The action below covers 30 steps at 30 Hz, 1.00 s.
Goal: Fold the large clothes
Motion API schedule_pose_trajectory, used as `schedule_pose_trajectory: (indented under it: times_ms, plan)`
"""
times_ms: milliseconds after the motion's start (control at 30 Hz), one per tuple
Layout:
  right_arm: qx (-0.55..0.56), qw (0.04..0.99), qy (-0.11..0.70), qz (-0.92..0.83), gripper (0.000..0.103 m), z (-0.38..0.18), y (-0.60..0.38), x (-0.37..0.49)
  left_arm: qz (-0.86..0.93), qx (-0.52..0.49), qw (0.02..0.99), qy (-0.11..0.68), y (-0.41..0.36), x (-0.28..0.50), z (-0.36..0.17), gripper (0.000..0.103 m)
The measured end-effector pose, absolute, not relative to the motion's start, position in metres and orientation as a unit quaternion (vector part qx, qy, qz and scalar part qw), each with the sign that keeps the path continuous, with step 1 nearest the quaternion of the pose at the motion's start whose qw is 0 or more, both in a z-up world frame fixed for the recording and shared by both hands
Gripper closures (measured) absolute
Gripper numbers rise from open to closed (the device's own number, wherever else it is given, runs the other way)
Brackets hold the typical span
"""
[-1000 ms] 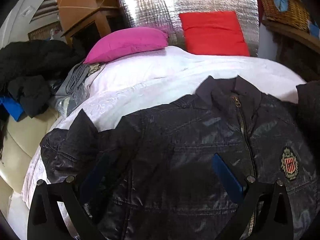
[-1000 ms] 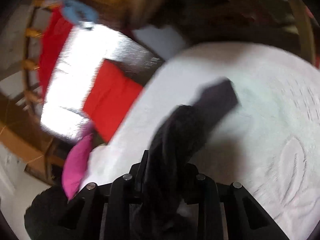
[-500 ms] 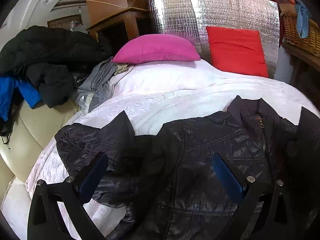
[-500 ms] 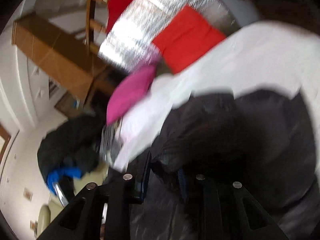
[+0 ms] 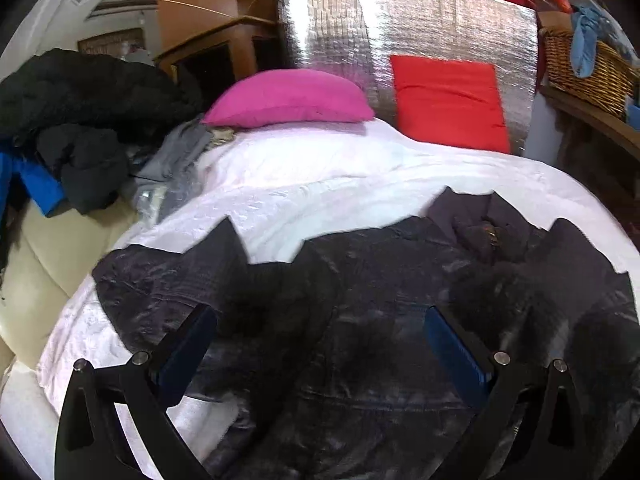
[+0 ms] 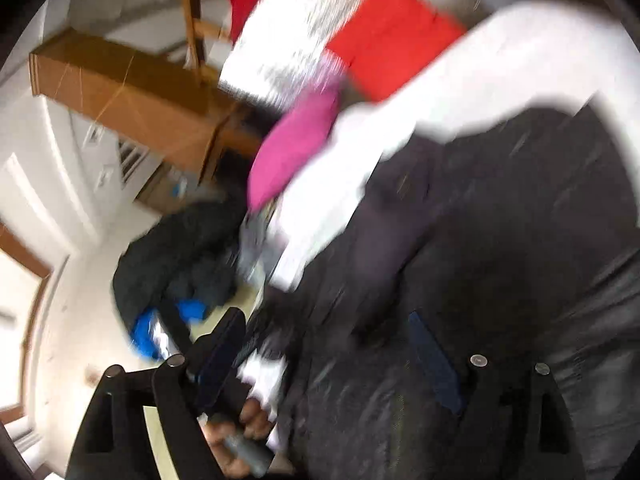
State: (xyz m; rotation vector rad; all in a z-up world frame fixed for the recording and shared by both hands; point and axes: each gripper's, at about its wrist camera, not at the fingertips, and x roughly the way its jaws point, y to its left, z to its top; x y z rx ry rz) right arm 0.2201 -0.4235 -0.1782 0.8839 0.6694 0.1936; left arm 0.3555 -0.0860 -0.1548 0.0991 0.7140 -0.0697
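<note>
**Sleeve let go, jacket spread across the bed**

Task item: one dark shiny quilted jacket (image 5: 360,320), lying front-up on the white bedspread (image 5: 320,192), collar (image 5: 486,220) toward the headboard end. A second ago its chest badge and zip were in plain view from the left wrist; now a dark fold of the jacket lies over that side and hides the badge. The near sleeve (image 5: 168,276) lies out to the left, with more of it in view than before.

Right gripper (image 6: 328,344): a second ago it was clamped on a hanging dark sleeve. Its jaws have just been opening and now stand wide; nothing sits between the pads, and the jacket lies beneath them. The right-wrist view is heavily blurred and rolled, with the bed running diagonally. A hand (image 6: 240,432) shows at the bottom edge, fingers wrapped round a grey handle.

Left gripper (image 5: 320,336): jaws wide, as in the earlier frames, gripping nothing, pointing steeply down over the jacket's body. More of the headboard end is in view than a second ago.

Count, moving outward: one pink pillow (image 5: 288,98), one red cushion (image 5: 448,100) leaning on one silver foil panel (image 5: 408,28); one grey garment (image 5: 180,156) at the bedspread's edge; a heap of dark clothes (image 5: 80,120) with one blue piece (image 5: 36,184) on a cream sofa (image 5: 36,280); one wicker basket (image 5: 584,68) at right.
</note>
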Motion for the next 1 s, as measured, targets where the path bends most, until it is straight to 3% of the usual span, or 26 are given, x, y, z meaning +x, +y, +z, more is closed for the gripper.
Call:
schedule_pose_trajectory:
  times_ms: [133,267,433,500,600,733,800,867,1000]
  plan:
    - [0.388,0.867,0.309,-0.041,0.017,-0.178,-0.464,0.215,-0.076,0.035,0.932,0.352,-0.092,0.351,-0.155,0.0]
    - [0.401,0.839,0.344,-0.128,0.017,-0.214,-0.507,0.221,-0.124,0.028,0.935,0.331,-0.113,0.337,-0.148,0.0]
    - [0.42,0.804,0.394,-0.148,0.02,-0.254,-0.511,0.246,-0.158,0.099,0.938,0.292,-0.169,0.316,-0.15,0.0]
    - [0.416,0.796,0.417,-0.144,0.036,-0.27,-0.511,0.251,-0.147,0.136,0.937,0.286,-0.189,0.312,-0.156,0.0]
    - [0.392,0.789,0.447,-0.152,0.049,-0.279,-0.512,0.255,-0.103,0.178,0.931,0.302,-0.206,0.319,-0.172,0.0]
    - [0.353,0.797,0.461,-0.163,0.053,-0.284,-0.504,0.262,-0.08,0.168,0.922,0.339,-0.202,0.338,-0.184,0.0]
    - [0.355,0.793,0.467,-0.167,0.053,-0.293,-0.503,0.265,-0.063,0.171,0.922,0.342,-0.197,0.339,-0.186,0.004]
    - [0.347,0.796,0.465,-0.171,0.052,-0.293,-0.501,0.265,-0.051,0.174,0.921,0.344,-0.189,0.341,-0.186,0.024]
    - [0.313,0.811,0.457,-0.188,0.052,-0.298,-0.486,0.271,-0.031,0.142,0.907,0.396,-0.152,0.353,-0.193,0.036]
